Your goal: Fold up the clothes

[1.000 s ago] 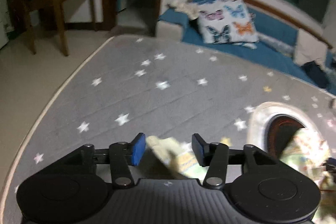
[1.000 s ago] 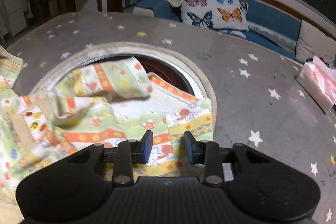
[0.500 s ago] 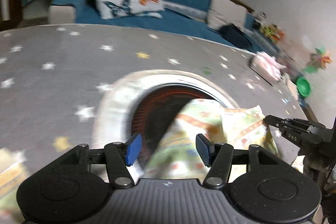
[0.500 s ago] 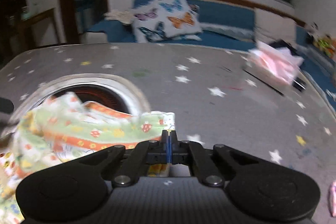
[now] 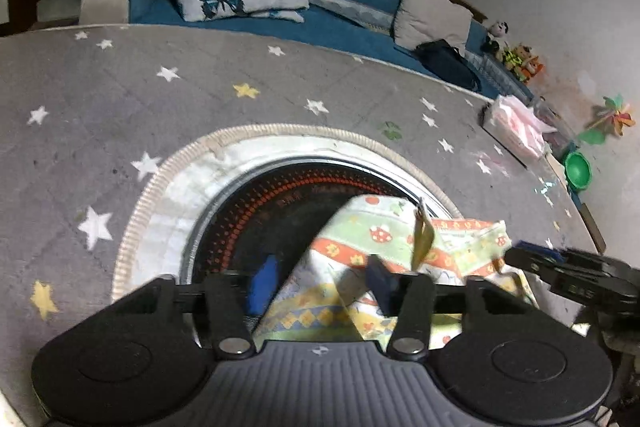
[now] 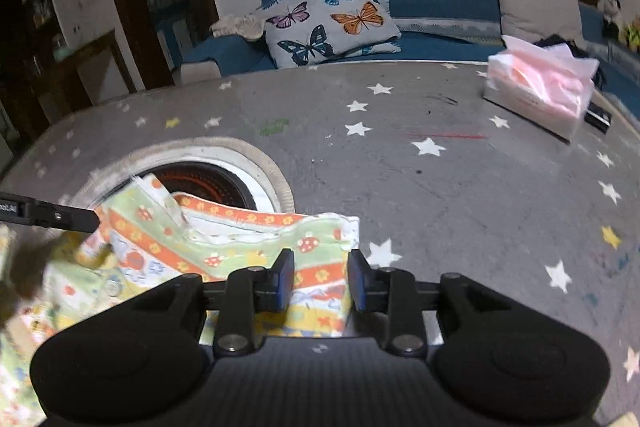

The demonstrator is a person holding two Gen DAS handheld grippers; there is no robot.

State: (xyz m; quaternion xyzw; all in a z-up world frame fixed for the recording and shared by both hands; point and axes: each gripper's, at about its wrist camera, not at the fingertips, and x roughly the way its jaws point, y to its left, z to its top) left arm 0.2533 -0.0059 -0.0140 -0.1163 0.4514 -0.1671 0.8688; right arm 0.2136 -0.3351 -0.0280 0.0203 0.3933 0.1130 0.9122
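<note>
A patterned garment (image 5: 360,239) in green, orange and yellow lies partly over the round heater opening (image 5: 272,211) in the star-printed grey tablecloth (image 5: 160,99). My left gripper (image 5: 322,283) hovers over the garment's left part. Its jaws are closing with a fold of cloth between them, and the pads stand clear of it. My right gripper (image 6: 320,279) is over the garment (image 6: 224,247) near its right corner. Its jaws are opening, with cloth lying between the pads but not pinched. Each gripper shows in the other's view, the right gripper (image 5: 520,255) and the left gripper (image 6: 80,221).
A pink tissue pack (image 6: 536,91) sits on the far right of the table. Behind the table runs a blue sofa with a butterfly pillow (image 6: 332,15). A green bowl (image 5: 577,171) is on the floor at the right.
My left gripper swung right from bare tablecloth to above the opening and garment, and its jaws narrowed. My right gripper shut on the cloth edge, then opened again.
</note>
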